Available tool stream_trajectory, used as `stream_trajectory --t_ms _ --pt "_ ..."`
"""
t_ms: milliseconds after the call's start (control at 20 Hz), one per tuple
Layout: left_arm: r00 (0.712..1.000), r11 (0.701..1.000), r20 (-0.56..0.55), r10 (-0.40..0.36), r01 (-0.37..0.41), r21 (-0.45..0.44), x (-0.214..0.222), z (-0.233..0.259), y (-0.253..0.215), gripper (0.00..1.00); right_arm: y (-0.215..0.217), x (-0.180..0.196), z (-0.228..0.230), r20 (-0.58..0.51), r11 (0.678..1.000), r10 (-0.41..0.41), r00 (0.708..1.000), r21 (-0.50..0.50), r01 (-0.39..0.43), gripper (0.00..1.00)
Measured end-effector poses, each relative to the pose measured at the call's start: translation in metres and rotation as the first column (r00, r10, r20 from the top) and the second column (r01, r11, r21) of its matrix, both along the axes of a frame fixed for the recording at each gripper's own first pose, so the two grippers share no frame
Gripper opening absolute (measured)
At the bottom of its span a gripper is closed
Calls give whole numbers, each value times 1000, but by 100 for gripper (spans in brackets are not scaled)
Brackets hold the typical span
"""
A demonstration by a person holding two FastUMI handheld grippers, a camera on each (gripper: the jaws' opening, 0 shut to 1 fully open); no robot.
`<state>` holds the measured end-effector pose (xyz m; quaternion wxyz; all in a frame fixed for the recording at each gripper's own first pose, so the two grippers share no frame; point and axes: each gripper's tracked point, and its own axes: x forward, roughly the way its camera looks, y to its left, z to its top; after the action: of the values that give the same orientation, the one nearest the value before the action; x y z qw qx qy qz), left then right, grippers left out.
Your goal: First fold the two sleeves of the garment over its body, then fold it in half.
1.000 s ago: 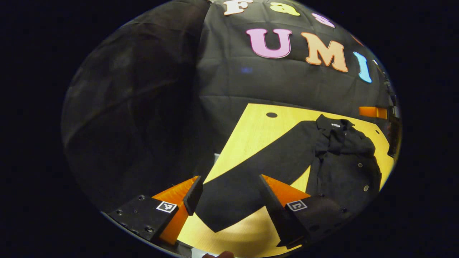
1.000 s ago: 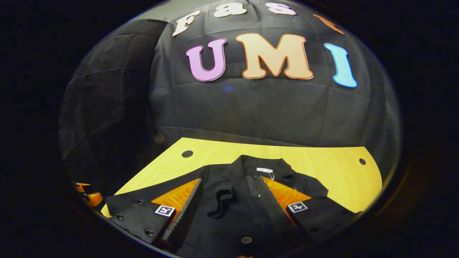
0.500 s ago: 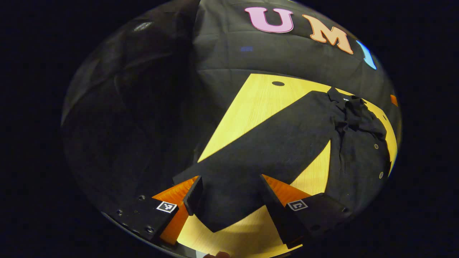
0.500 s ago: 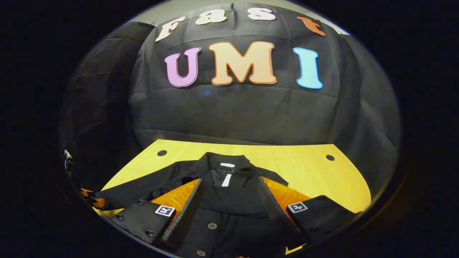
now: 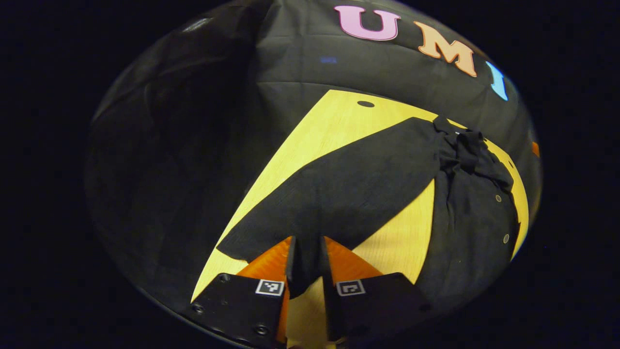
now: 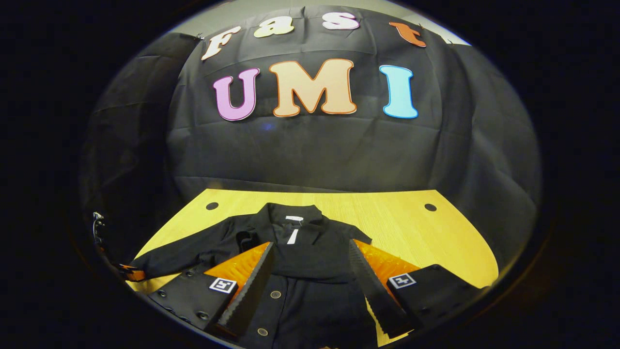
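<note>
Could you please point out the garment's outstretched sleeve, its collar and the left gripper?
sleeve [image 5: 353, 189], left gripper view, mid-length of the cloth
collar [image 6: 290, 213], right gripper view, back of the neck
left gripper [image 5: 308, 254], left gripper view, between the fingertips

One black garment, one wooden table, perhaps two table holes, two claws.

A staged recording booth, not a lived-in room: walled on the far and left sides by creased black cloth hanging down behind the far edge of a pale wooden desk. Round cable holes near the desk's far corners, office-style; lit from above, dark all around.
</note>
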<state>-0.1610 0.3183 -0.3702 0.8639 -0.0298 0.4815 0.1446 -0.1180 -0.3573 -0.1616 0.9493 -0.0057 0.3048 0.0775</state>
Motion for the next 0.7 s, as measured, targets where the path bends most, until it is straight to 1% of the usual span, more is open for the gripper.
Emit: stream_trajectory --t_ms 50,100,150,250,300,350,400,450,500,550,700 --pt "1000 1000 2 -17 17 -5 2 1 -3 23 -3 -4 -2 -3 1000 -3 1000 -1 3 98" --pt "1000 1000 5 -18 18 -1 0 1 -3 14 -6 -7 -3 -7 1000 -8 1000 0 8 94" --pt "1000 1000 16 -19 19 -11 2 3 -5 8 -8 -11 -5 -15 1000 -11 1000 5 11 94" --pt "999 999 45 -2 4 -38 5 4 -7 0 -11 -15 -6 -28 1000 -6 1000 21 7 94" --pt "999 999 48 0 3 -49 4 5 -10 0 -13 -16 -5 -26 1000 0 1000 25 1 94" --pt "998 999 55 5 -3 -47 3 8 -8 0 -18 -16 -5 -24 1000 5 1000 21 -4 98" --pt "997 999 76 9 -5 -40 8 15 -8 0 -22 -16 -3 -22 1000 13 1000 19 -13 94" --pt "995 999 95 12 -9 -32 16 23 -9 0 -27 -16 -3 -21 1000 17 1000 18 -17 98" --pt "993 1000 119 15 -12 -28 26 32 -11 0 -31 -14 -2 -20 1000 21 1000 22 -20 94" --pt "990 999 139 20 -16 -28 36 43 -15 0 -35 -13 -2 -21 999 23 1000 29 -22 98" --pt "978 1000 210 20 -15 -25 68 71 -25 0 -47 -10 -4 -24 998 31 999 47 -30 98"
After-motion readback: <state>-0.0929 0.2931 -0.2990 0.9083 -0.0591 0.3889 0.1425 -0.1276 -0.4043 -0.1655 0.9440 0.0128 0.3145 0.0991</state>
